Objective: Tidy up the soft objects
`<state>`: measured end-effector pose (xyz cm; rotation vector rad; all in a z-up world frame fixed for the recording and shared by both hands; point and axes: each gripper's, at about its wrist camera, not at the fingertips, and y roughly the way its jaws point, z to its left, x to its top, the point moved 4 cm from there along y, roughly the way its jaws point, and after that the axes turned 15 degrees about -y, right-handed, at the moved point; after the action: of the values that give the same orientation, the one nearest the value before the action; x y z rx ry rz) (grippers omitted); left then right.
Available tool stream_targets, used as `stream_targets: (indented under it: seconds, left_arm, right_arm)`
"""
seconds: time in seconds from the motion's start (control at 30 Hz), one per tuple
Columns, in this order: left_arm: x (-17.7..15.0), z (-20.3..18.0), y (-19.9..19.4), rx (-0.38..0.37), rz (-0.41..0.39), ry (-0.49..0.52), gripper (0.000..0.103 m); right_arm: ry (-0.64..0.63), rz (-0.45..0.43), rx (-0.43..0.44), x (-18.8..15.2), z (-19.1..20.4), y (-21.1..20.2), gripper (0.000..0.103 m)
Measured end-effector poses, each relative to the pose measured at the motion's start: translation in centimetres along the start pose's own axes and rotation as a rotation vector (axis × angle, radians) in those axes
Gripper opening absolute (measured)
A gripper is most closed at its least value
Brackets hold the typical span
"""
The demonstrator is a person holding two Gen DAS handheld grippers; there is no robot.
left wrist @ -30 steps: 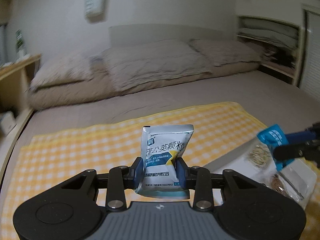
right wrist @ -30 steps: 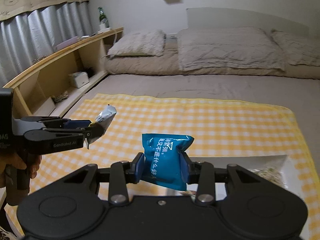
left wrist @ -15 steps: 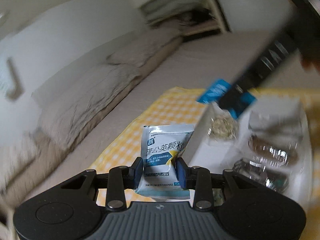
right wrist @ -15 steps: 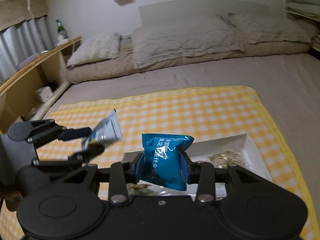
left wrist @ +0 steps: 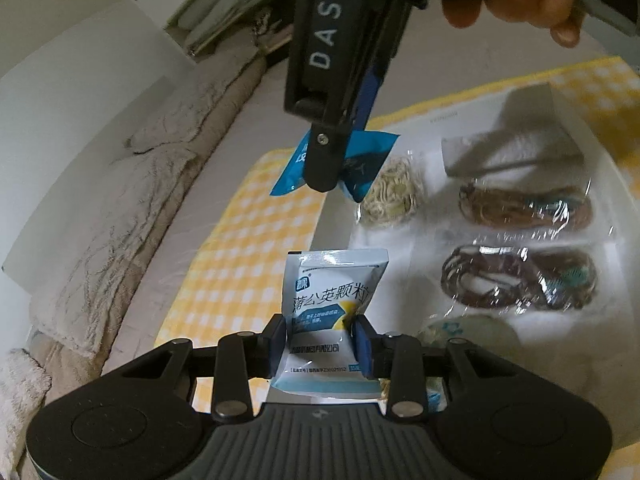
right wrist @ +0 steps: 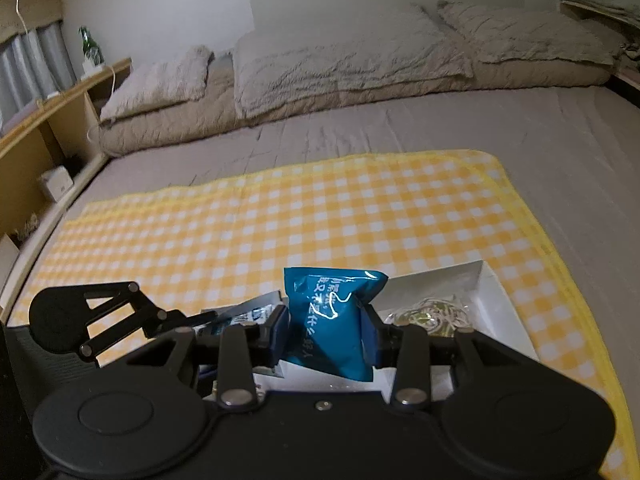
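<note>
Both sachets held, both poised over the white tray.

Your left gripper (left wrist: 320, 338) is clenched on the white granule sachet (left wrist: 332, 300), pinched across its lower middle, upright above the near edge of the white tray (left wrist: 520, 112). Your right gripper (right wrist: 326, 334) grips the blue sachet (right wrist: 330, 320) at mid-body over the same tray on the yellow checked cloth (right wrist: 320, 208). Judged light, pliable and slick-filmed: each sachet buckles under squeeze, so hold across the filled belly, not the sealed edge. The tray's film-wrapped bundles (left wrist: 520, 284) look equally slippery.
</note>
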<state>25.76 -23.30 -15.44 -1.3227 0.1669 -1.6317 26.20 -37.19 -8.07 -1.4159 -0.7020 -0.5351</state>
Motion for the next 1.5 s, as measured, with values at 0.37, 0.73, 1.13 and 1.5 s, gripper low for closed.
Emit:
stream_targets:
  seconds: [0.37, 0.73, 1.13, 1.5]
  left_arm:
    - [-1.6, 1.6, 1.0, -0.080, 0.052, -0.159, 0.075]
    - [-1.7, 3.6, 0.6, -0.114, 0.089, -0.410, 0.083]
    - [-2.0, 4.6, -1.1, -0.062, 0.118, -0.552, 0.095]
    - [-0.7, 5.7, -5.6, 0.018, 0.058, -0.665, 0.098]
  right_arm:
    - [-0.061, 0.099, 0.000, 0.2, 0.8, 5.1, 0.040]
    - [-0.031, 0.137, -0.028, 0.0, 0.8, 7.8, 0.066]
    - [-0.057, 0.143, -0.039, -1.3, 0.3, 5.6, 0.073]
    - [-0.082, 0.053, -0.043, -1.7, 0.2, 0.5, 0.078]
